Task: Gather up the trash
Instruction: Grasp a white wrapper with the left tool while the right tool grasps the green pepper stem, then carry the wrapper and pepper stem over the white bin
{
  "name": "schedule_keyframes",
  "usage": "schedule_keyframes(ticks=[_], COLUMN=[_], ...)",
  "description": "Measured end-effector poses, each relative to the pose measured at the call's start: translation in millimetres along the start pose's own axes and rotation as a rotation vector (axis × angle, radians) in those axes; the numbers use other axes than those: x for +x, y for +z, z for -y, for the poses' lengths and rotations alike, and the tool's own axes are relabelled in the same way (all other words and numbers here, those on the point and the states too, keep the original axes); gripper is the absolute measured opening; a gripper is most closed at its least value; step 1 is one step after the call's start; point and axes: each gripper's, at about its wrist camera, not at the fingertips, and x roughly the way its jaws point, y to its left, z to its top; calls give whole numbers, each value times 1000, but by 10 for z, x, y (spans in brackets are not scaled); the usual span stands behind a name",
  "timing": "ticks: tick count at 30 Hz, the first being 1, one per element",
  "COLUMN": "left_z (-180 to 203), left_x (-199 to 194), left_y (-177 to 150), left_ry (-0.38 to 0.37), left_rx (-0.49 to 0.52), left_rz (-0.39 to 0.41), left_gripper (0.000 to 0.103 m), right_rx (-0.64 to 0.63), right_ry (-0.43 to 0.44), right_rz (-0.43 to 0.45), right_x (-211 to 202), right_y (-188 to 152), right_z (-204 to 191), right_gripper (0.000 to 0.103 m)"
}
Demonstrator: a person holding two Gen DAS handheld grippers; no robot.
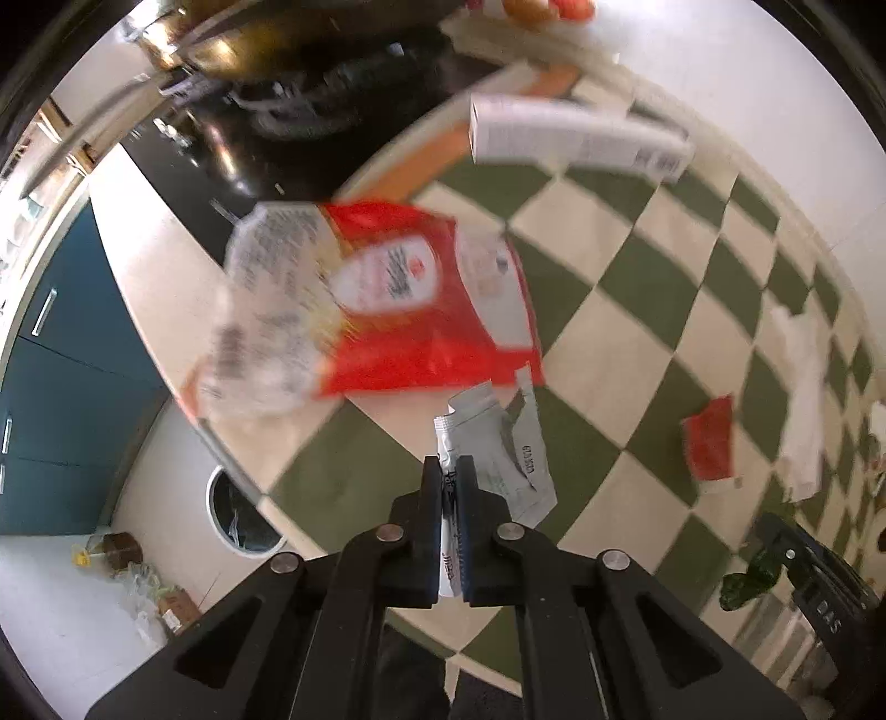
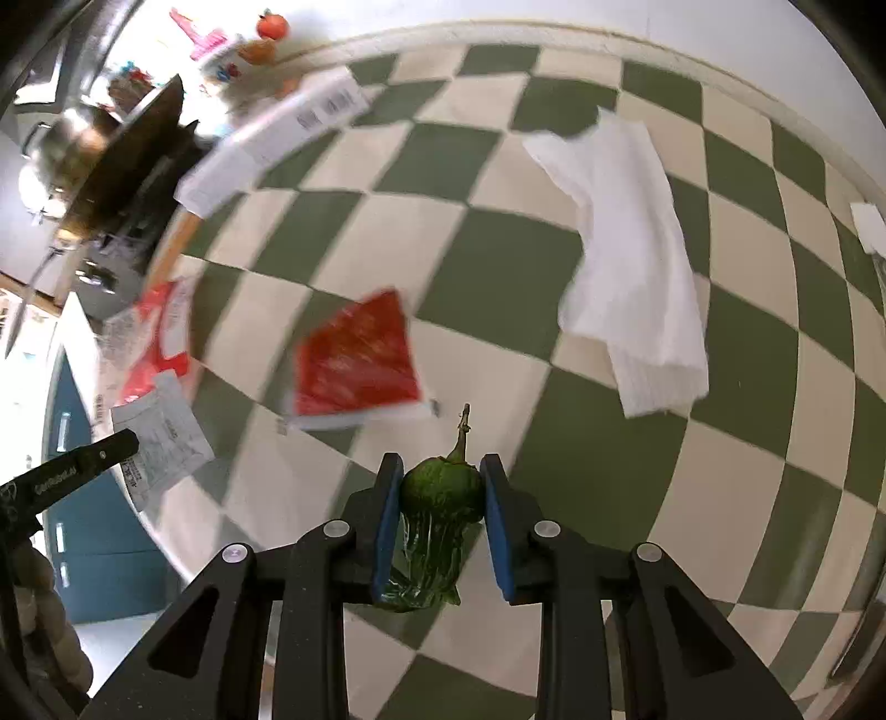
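Observation:
My left gripper (image 1: 449,471) is shut on a white sachet wrapper (image 1: 498,448) and holds it above the checkered tablecloth (image 1: 637,288). It also shows in the right wrist view (image 2: 160,443). My right gripper (image 2: 440,476) is shut on a green pepper stem piece (image 2: 440,498) above the cloth. A large red and white bag (image 1: 387,299), a small red packet (image 2: 354,365), a white box (image 1: 576,135) and a white paper napkin (image 2: 626,255) lie on the cloth.
A black stove with a metal pan (image 1: 266,50) stands at the table's far left. A round bin with a black liner (image 1: 241,518) stands on the floor below. Blue cabinets (image 1: 61,387) are at the left. Tomatoes (image 2: 272,25) lie at the far edge.

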Motion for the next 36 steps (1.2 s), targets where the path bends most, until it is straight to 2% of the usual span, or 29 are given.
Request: schedule_keyframes(ticks=[4,8,12,17,20,24,29,33,36], left_z=[-276,-623,-1127,-2054,-2623,-3453,-4395,-4915,-5149], left_x=[-330,-595,-726,-724,-588,-150,783,1773,2454], left_y=[-45,-119,-250,-589,-850,-1288,-1843,-2182,-2347], left_ry=[-16,-11,1,61,100,126,102,70,44], left_rx=[-35,-82,-166,-321,-416,-561,-740,-820,-844], left_rz=[58,102,129,121,94,25,-90,-173,-219], left_gripper=[2,2,2,2,2,2,2,2,2], right_rx=[-43,-121,-212,-361,-463,-561,-627,-643,-626], right_ry=[59,126,201,293,330,337,295,246,206], right_rz=[7,8,-1,-73,-118,-184,-278,-334,-372], right_x=[-159,-208,-273,-51,233,805,1753,2710,3541], right_y=[84,195,109,-135,-356,-772,-1408,-1869,-2127], right_z=[-257,-783,-1341,-2347,-3021,-3853,-4557,-4840,-4924], right_gripper=[29,29,29,29,29,29,29,29,29])
